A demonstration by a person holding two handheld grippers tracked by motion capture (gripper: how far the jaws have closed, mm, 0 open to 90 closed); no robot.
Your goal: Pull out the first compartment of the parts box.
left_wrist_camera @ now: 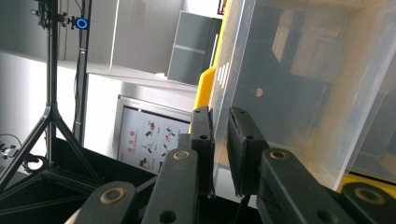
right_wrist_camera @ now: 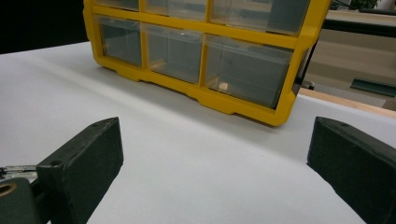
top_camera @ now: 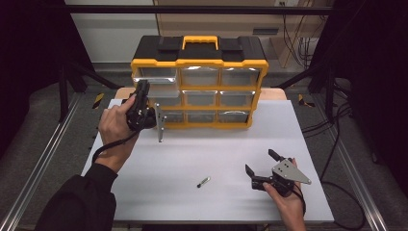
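High view: left gripper (top_camera: 142,98) pulling a drawer (top_camera: 161,90) out of the yellow organizer (top_camera: 199,86), with a small bit (top_camera: 203,181) waiting on the table (top_camera: 192,149).
Left gripper view shows the jaws closed down to a narrow gap on the clear front wall of the drawer (left_wrist_camera: 299,84), which looks empty and juts out at the organizer's left column — so the opening step seems well under way, though I cannot tell whether the drawer is out far enough. The right gripper (top_camera: 262,166) rests on the table in front of the organizer's right end, jaws spread wide and holding nothing. The bit lies loose in front of the organizer's middle, just left of that gripper — picking it up and dropping it into the drawer, then shutting the drawer, probably remains.
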